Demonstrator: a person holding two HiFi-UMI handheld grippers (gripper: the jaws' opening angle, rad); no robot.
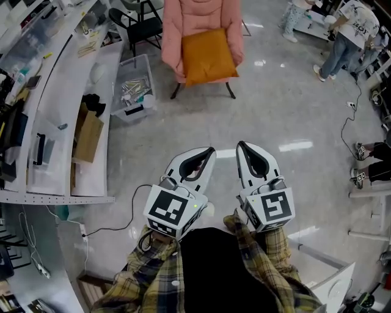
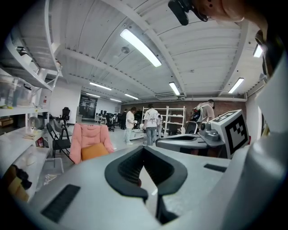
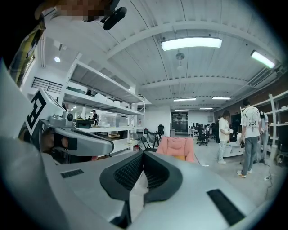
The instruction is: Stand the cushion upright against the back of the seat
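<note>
Cushion (image 1: 209, 56), head view: lies flat on the pink armchair (image 1: 201, 15) seat, front edge at the seat lip, well apart from left gripper (image 1: 211, 150) and right gripper (image 1: 240, 145). Left gripper view: jaws clenched on nothing, cushion far ahead; risk = a one-corner pinch lets the soft cushion fold & slide off the front. Right gripper view: tips together, empty; arriving w/ jaws unopened would prob. shove it, not grasp it

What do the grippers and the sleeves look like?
The left gripper and right gripper are light grey, with black ribbed pads curving into a loop. Each carries a cube with black-and-white square markers. The sleeves are yellow-and-dark plaid.
</note>
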